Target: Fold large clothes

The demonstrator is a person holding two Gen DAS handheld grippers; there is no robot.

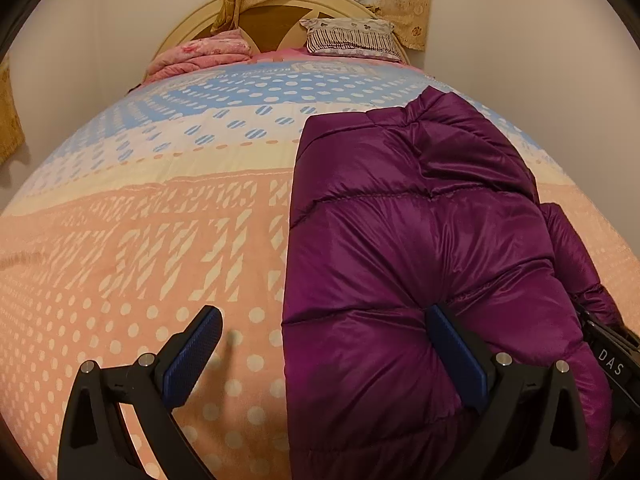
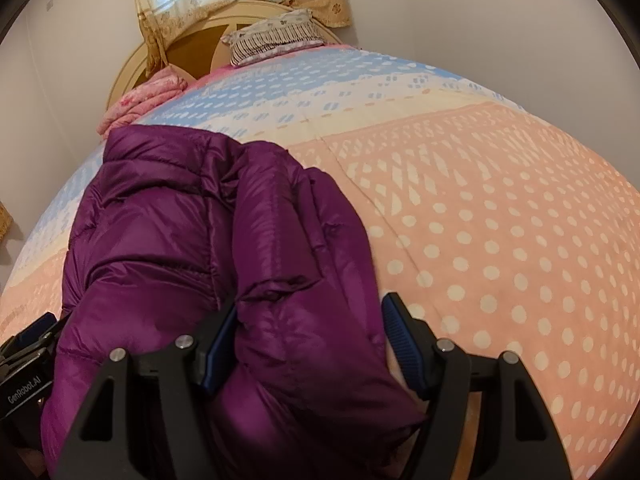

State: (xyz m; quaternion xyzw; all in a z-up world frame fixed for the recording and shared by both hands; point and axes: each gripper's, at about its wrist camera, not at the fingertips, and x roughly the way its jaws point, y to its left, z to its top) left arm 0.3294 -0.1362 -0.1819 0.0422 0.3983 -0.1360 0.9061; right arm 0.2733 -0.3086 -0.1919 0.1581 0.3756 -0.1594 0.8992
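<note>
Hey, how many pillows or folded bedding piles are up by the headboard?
2. A striped, frilled pillow leans against the headboard on its right side, and a pink folded quilt lies at its left side. The purple jacket could hide nothing up there; it lies nearer.

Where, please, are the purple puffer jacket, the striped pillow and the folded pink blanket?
purple puffer jacket (image 1: 420,240): left wrist view, on its quilted back panel.
striped pillow (image 1: 352,38): left wrist view, on its striped front.
folded pink blanket (image 2: 140,100): right wrist view, on its top fold.
</note>
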